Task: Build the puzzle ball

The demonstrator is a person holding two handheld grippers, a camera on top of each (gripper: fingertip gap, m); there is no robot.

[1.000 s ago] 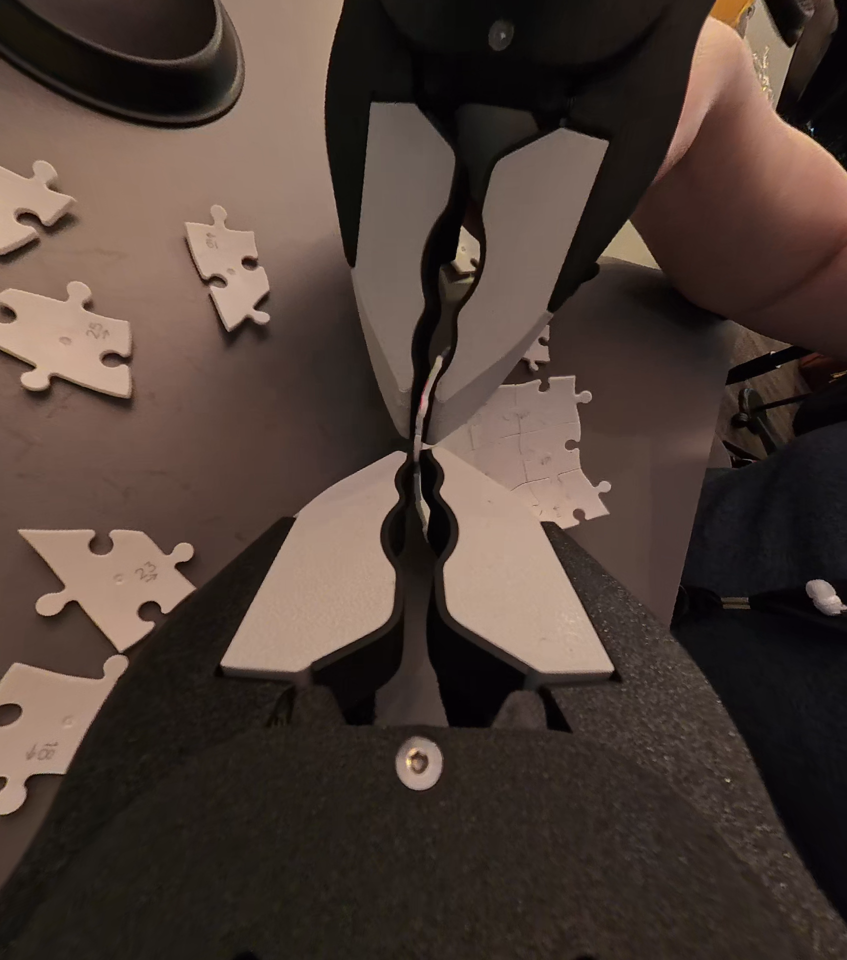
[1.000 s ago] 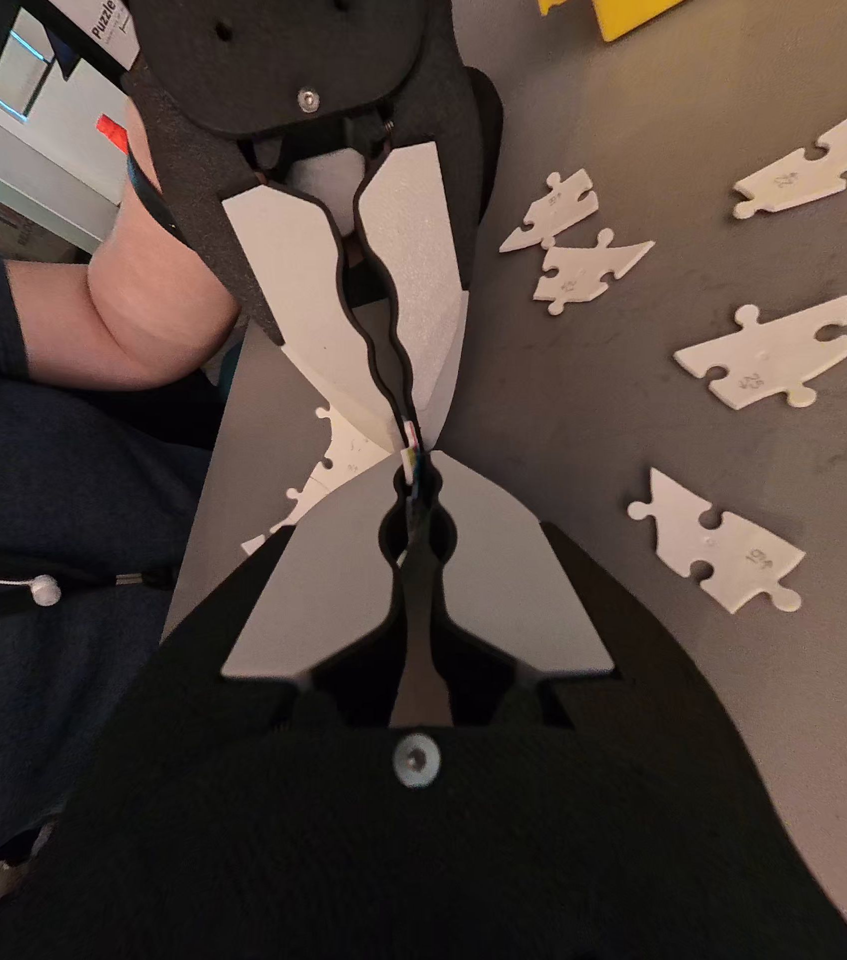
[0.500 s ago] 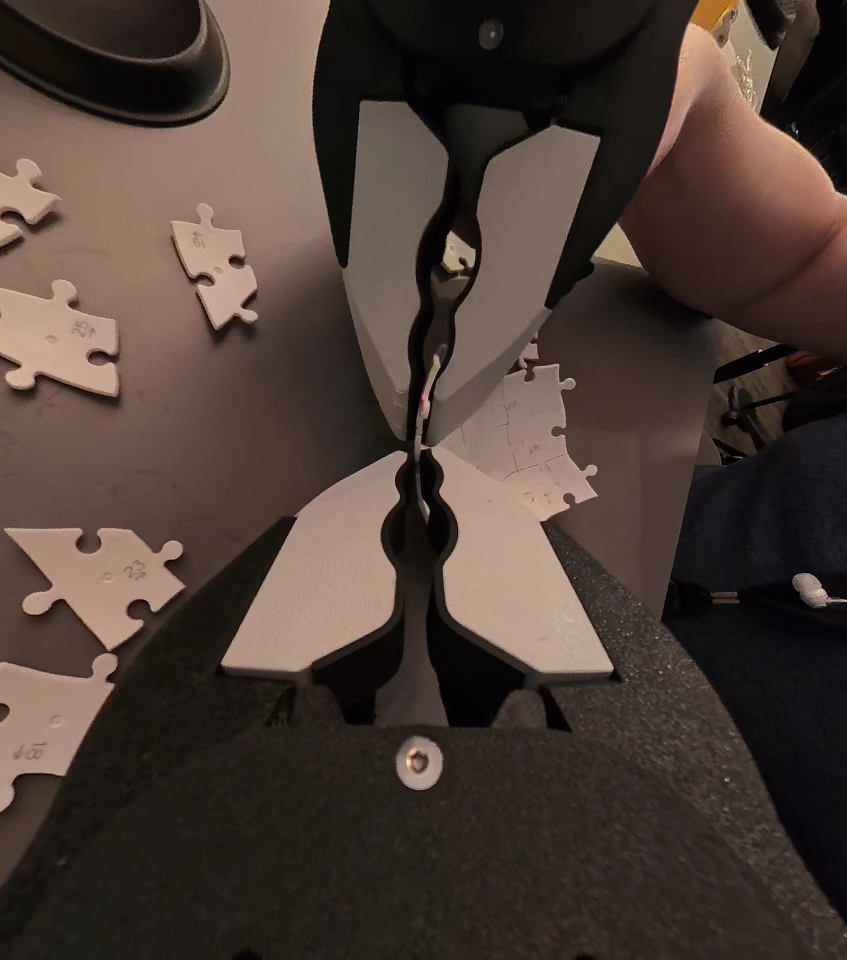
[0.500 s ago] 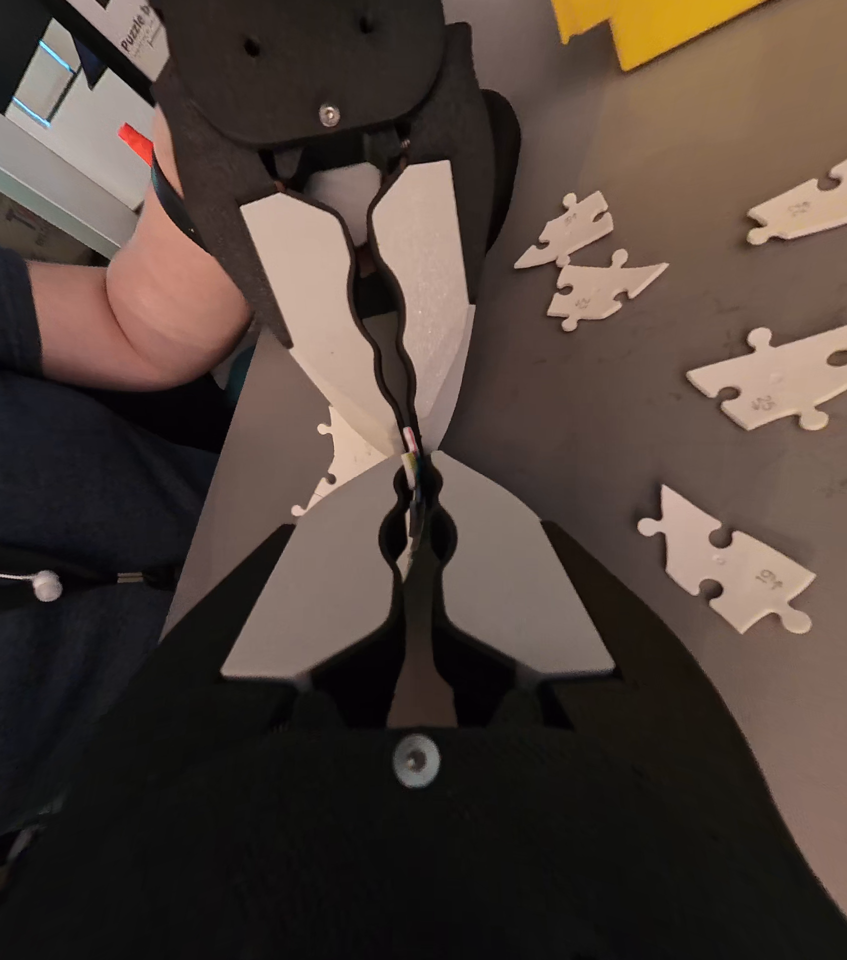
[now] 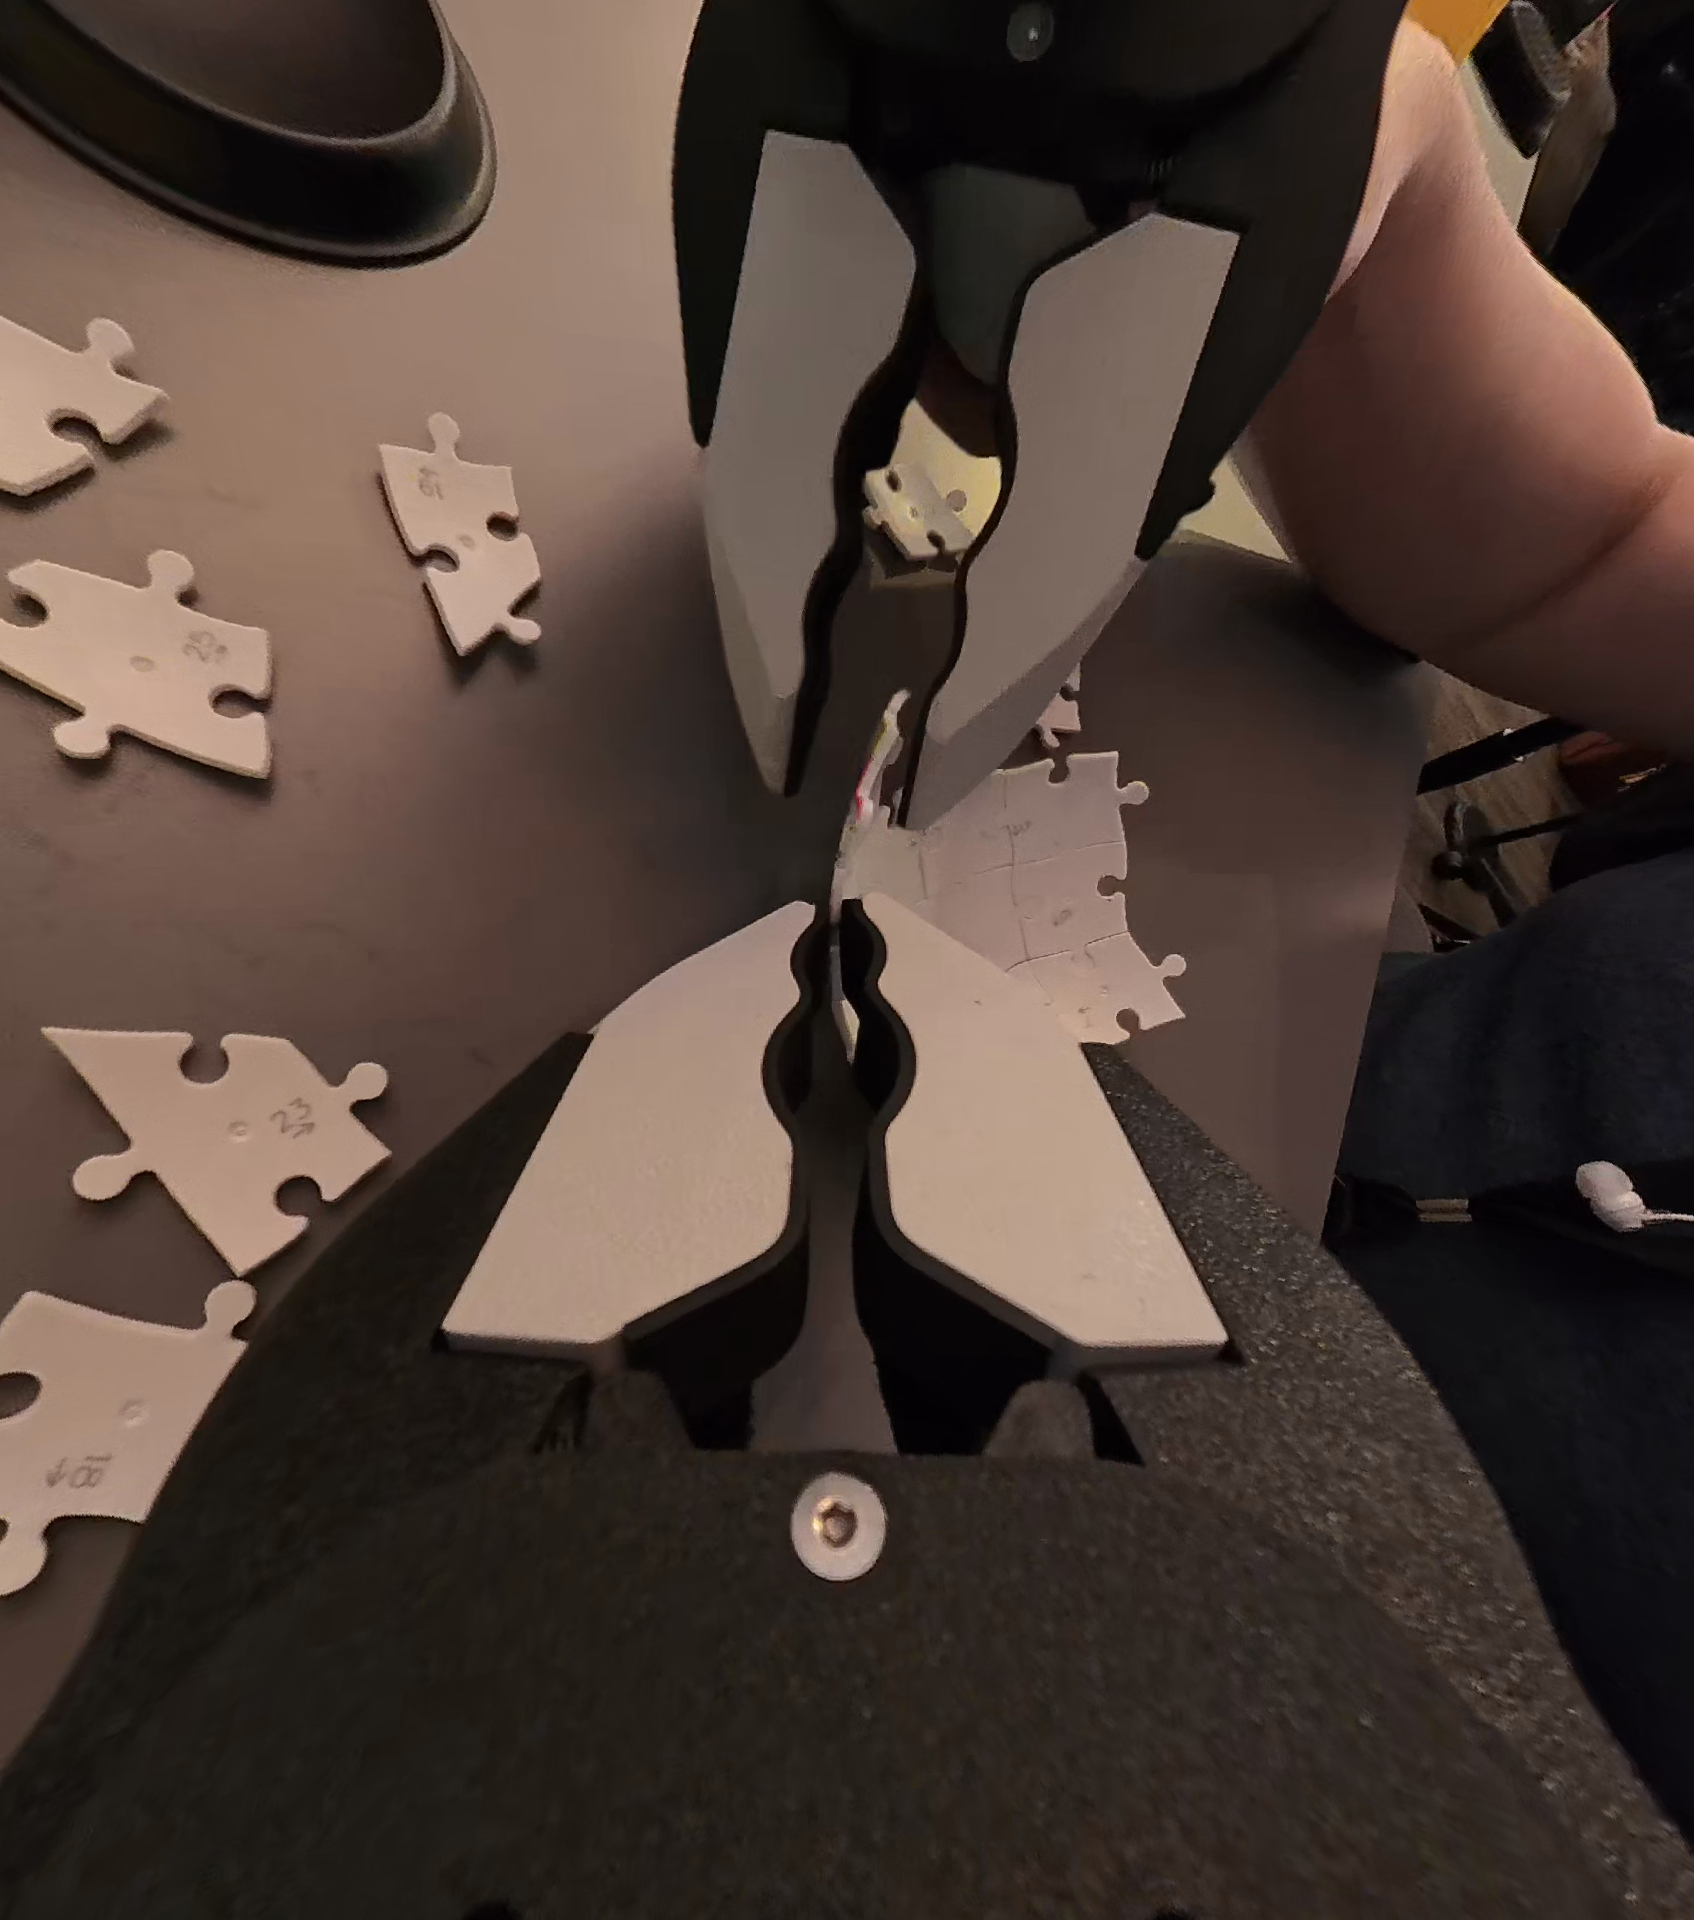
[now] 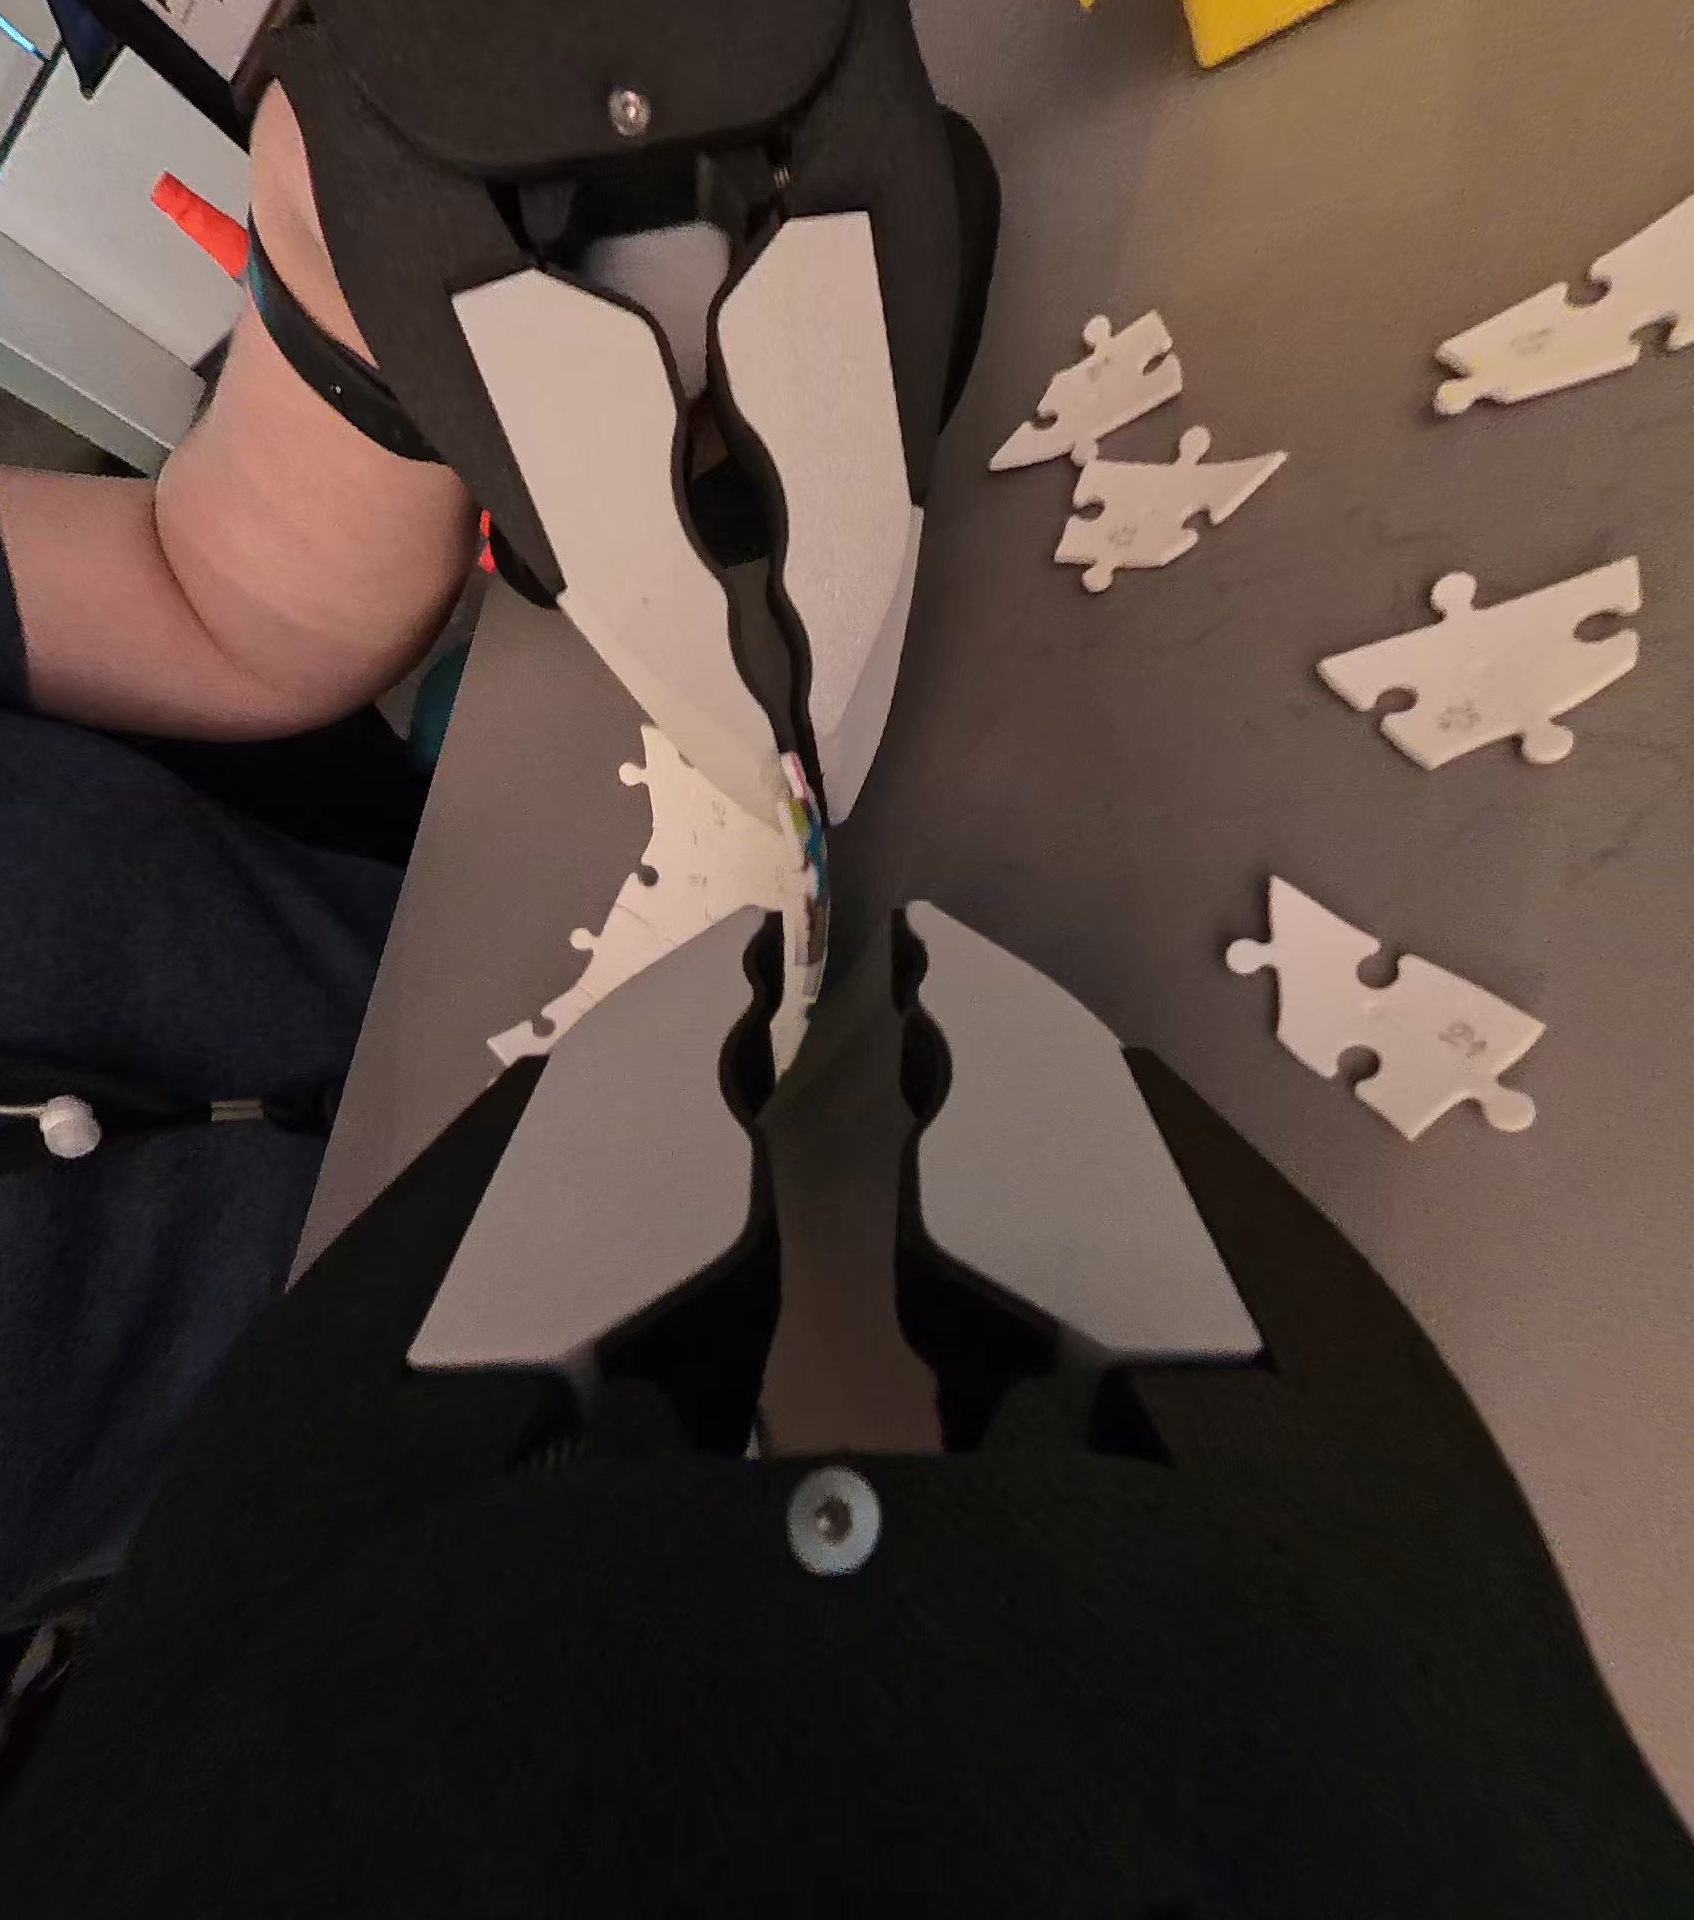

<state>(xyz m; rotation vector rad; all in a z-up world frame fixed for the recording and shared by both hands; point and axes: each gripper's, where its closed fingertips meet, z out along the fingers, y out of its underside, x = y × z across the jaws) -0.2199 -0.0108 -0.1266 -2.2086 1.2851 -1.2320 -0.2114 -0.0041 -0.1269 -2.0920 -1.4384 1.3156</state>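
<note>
A curved section of several joined white puzzle pieces [image 5: 1030,894] hangs edge-on between the two grippers above the grey table's near edge; it also shows in the right wrist view [image 6: 687,862], with a coloured front edge. My left gripper [image 5: 838,914] is shut on its edge and appears at the top of the right wrist view [image 6: 807,800]. My right gripper [image 6: 838,925] is open, jaws apart on either side of the section's edge. In the left wrist view the right gripper [image 5: 853,790] comes from above, tips spread.
Several loose white pieces lie on the table [image 5: 614,727], such as one [image 5: 230,1132] near my left gripper and one [image 6: 1383,1029] right of my right gripper. A black ring [image 5: 303,197] sits far left. A yellow object [image 6: 1258,26] lies far off. The person's arm [image 5: 1497,416] is beside the table edge. Left tips and right tips are each some 20 centimetres from the yellow object [image 6: 1258,26].
My right gripper has opened and let go of the joined section. My left gripper stays shut on it. Both grippers shifted slightly over the table.
</note>
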